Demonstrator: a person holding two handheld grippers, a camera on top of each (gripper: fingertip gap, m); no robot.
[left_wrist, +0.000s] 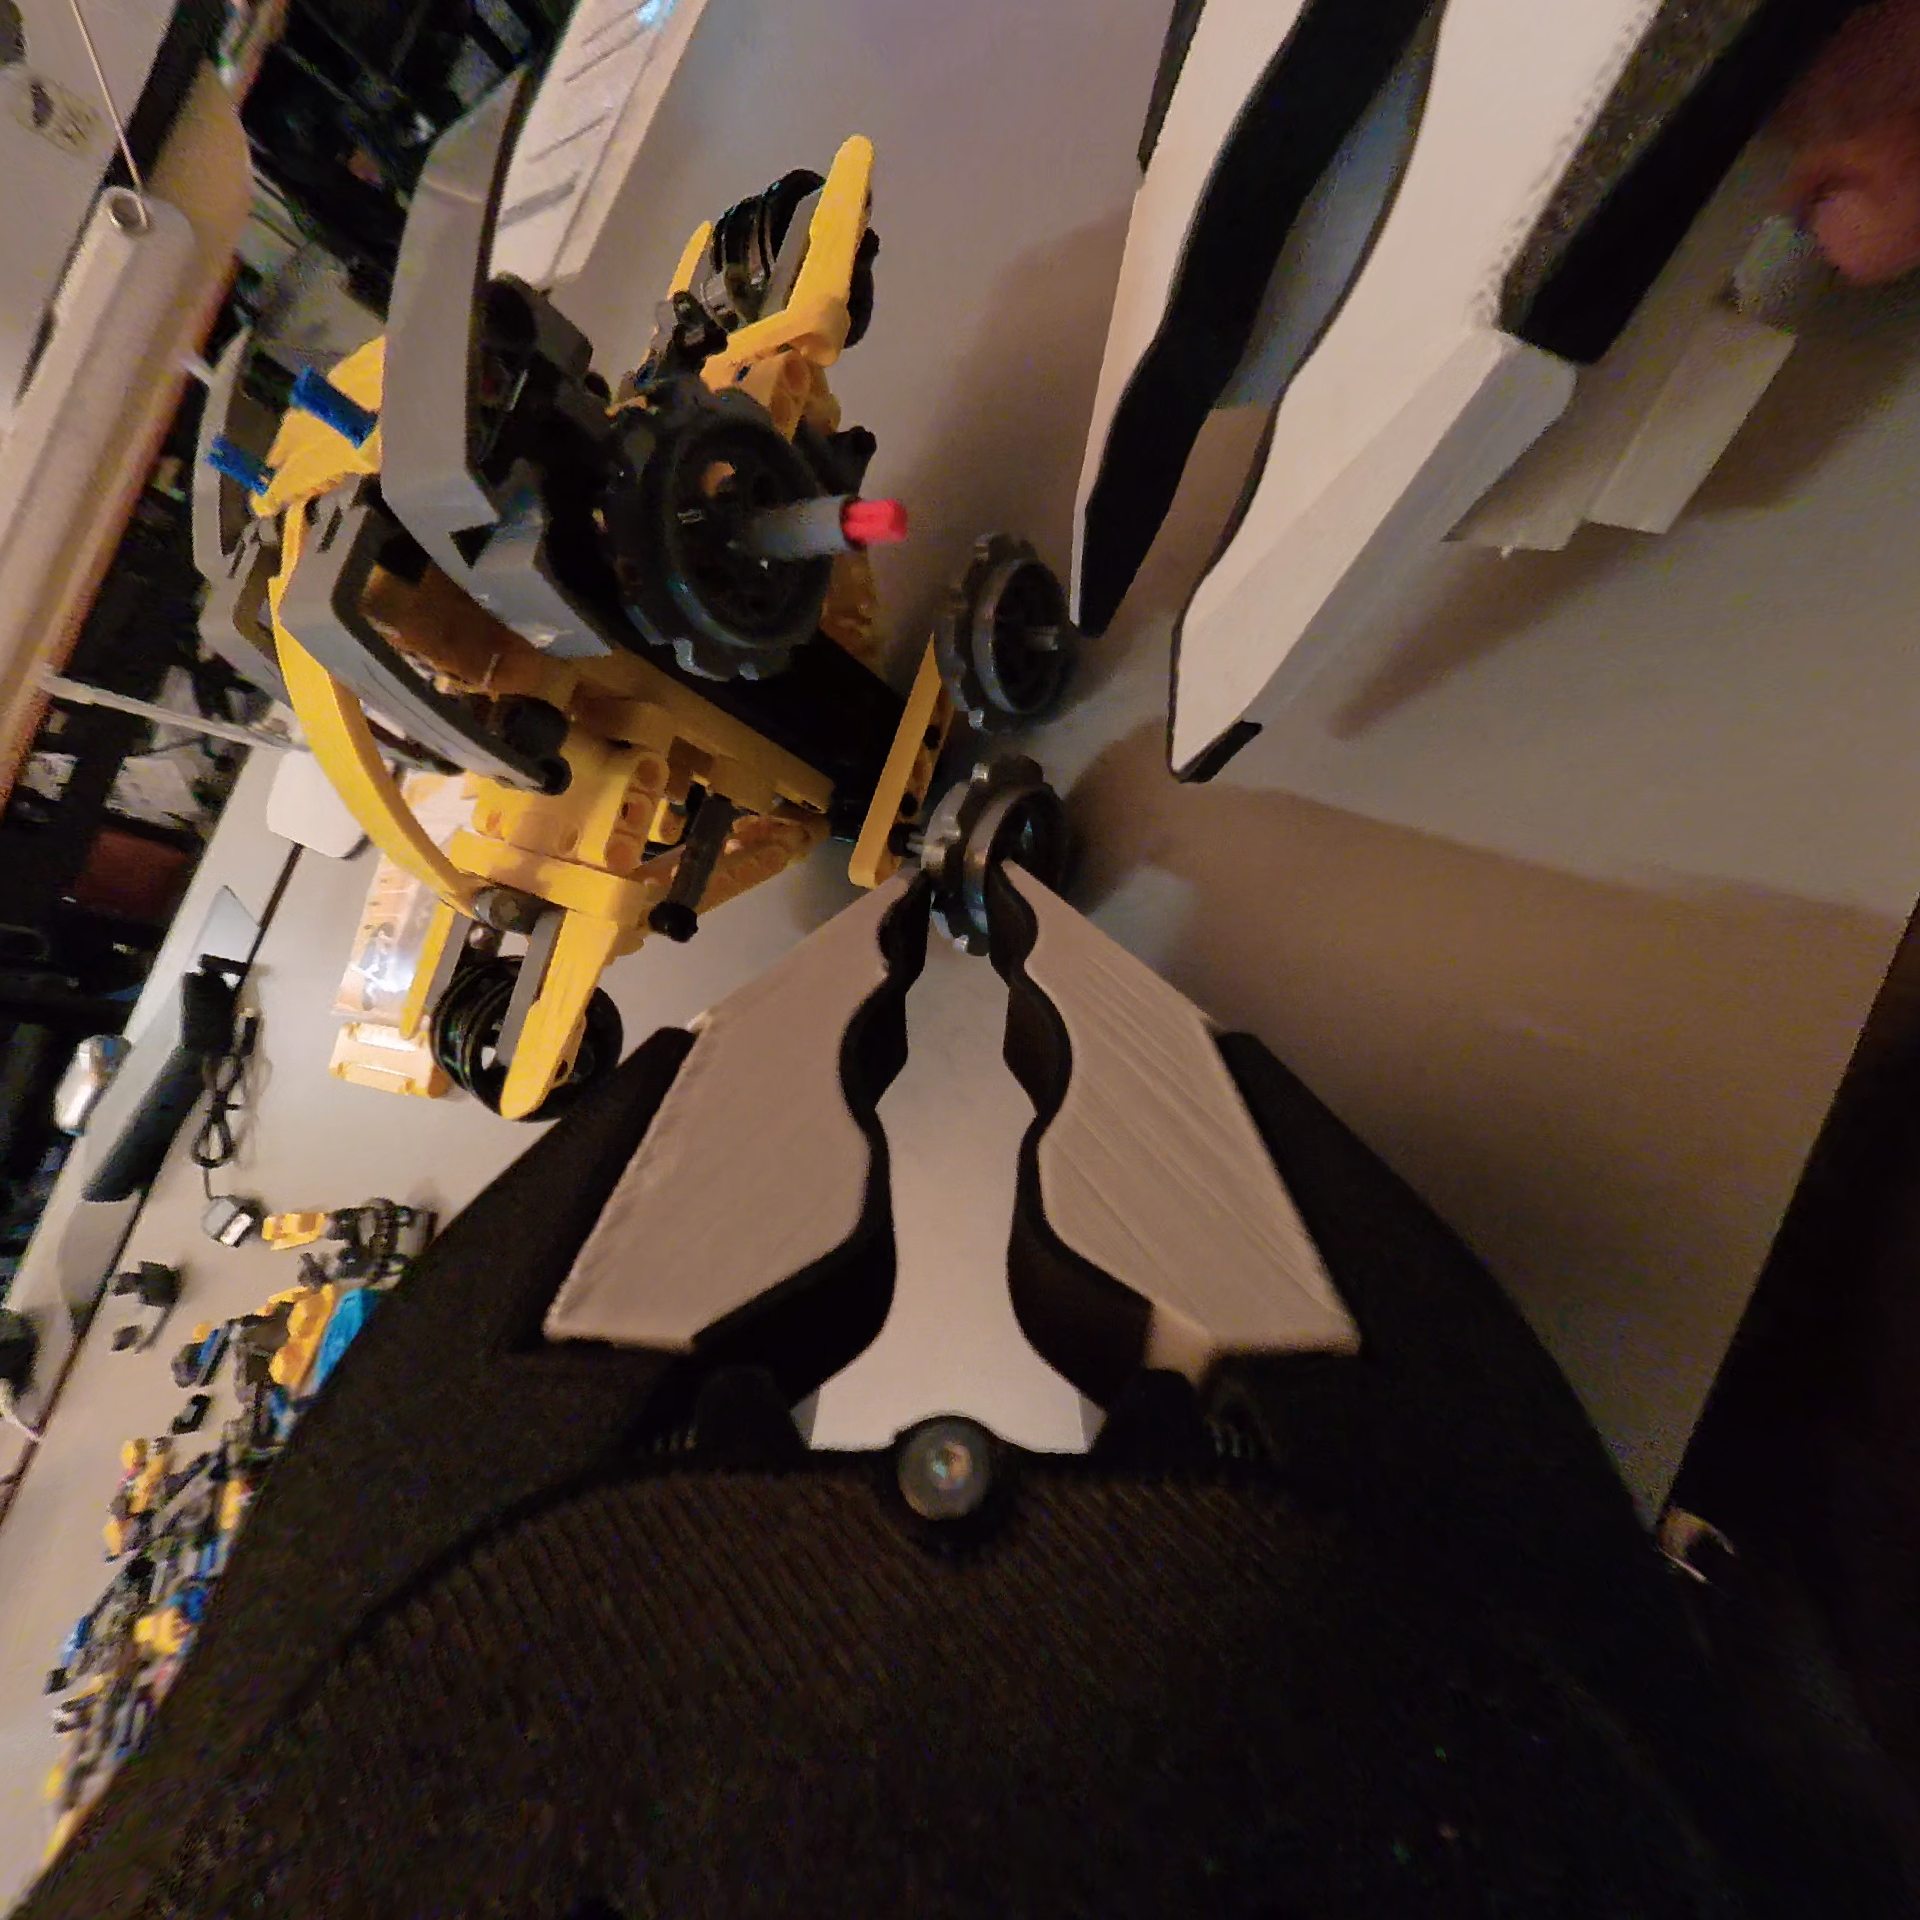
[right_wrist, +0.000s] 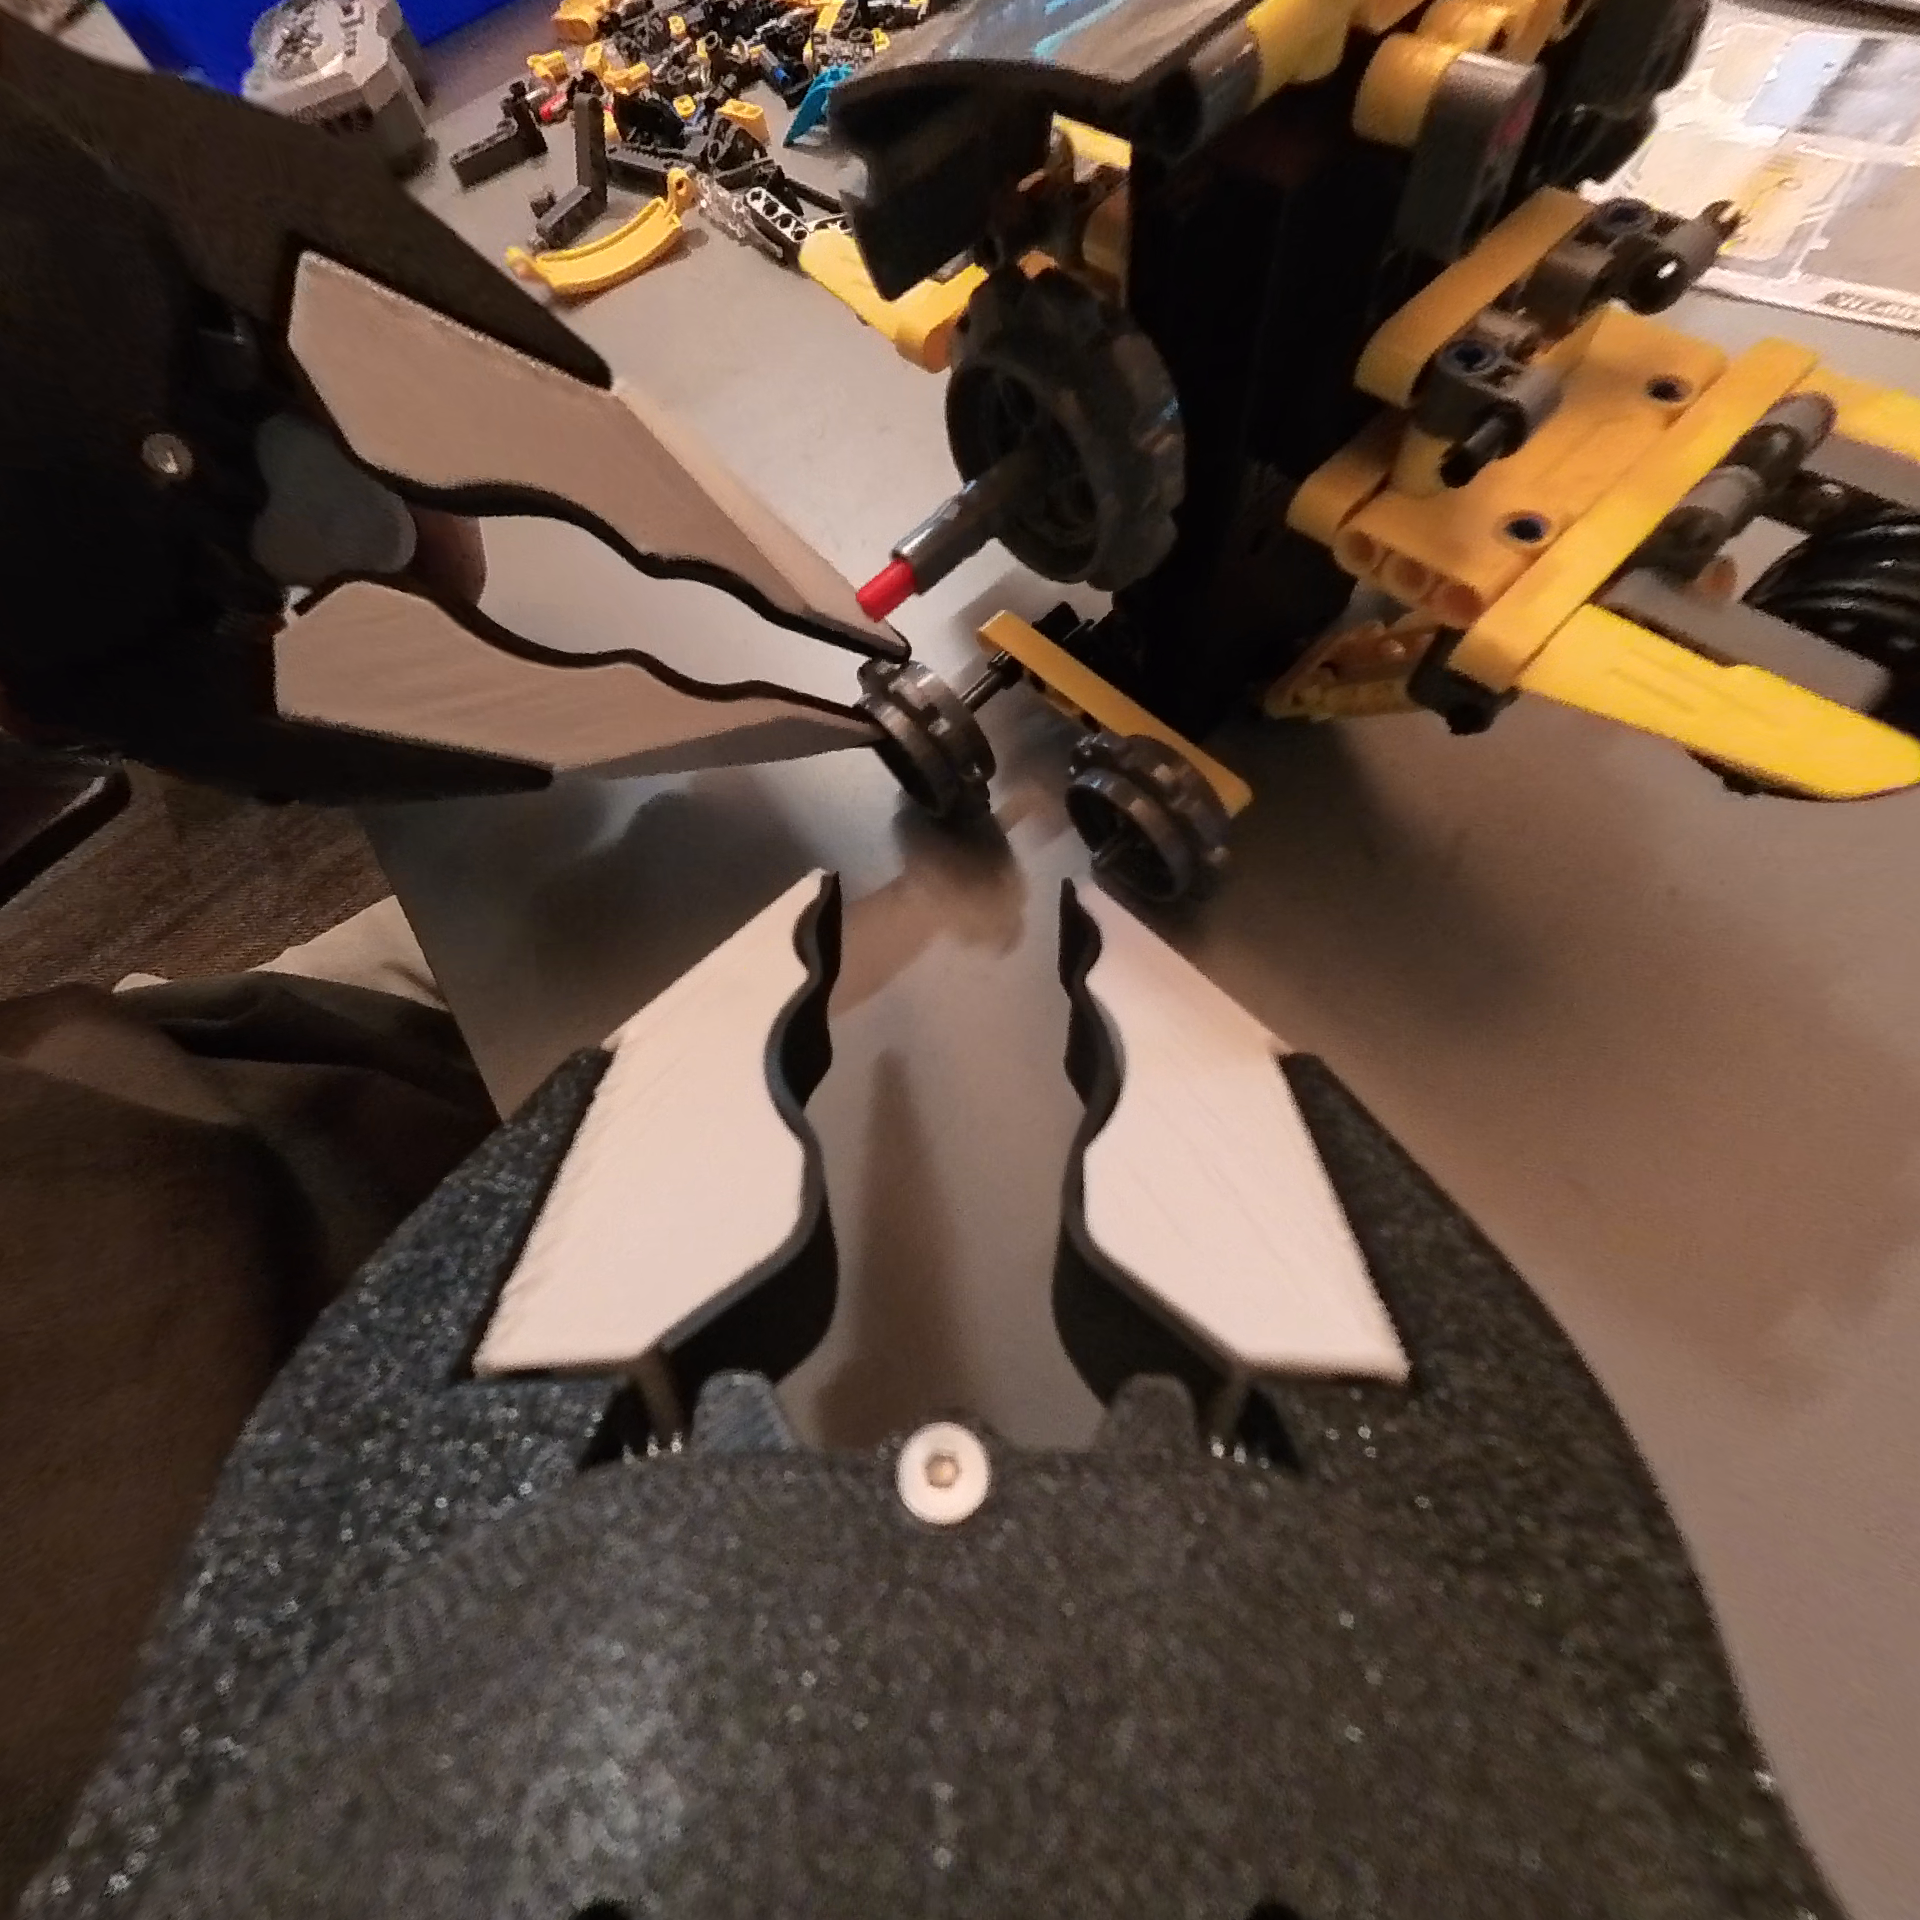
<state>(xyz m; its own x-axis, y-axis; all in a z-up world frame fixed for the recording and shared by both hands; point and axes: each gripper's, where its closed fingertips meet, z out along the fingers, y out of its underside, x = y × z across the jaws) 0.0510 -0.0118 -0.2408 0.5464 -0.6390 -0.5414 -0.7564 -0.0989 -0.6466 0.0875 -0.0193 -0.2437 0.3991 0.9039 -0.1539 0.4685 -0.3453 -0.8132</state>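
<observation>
A yellow and black building-brick vehicle model (left_wrist: 582, 623) stands on the grey table (left_wrist: 1455, 987). It has a large black wheel (left_wrist: 727, 551) on an axle with a red tip (left_wrist: 873, 520). A short yellow beam (left_wrist: 904, 769) at its base carries two small dark wheels. My left gripper (left_wrist: 961, 883) is shut on the nearer small wheel (left_wrist: 997, 831). The right wrist view shows this grip (right_wrist: 883, 675) on that wheel (right_wrist: 930, 743). My right gripper (right_wrist: 945, 904) is open and empty, just short of the second small wheel (right_wrist: 1148, 831).
Several loose yellow, black and blue bricks (right_wrist: 675, 104) lie on the table beyond the model, and also show in the left wrist view (left_wrist: 208, 1351). A printed instruction sheet (right_wrist: 1818, 156) lies at the far right. A grey box (right_wrist: 332, 62) stands at the back left. The grippers' ends are close to 5 cm from one another.
</observation>
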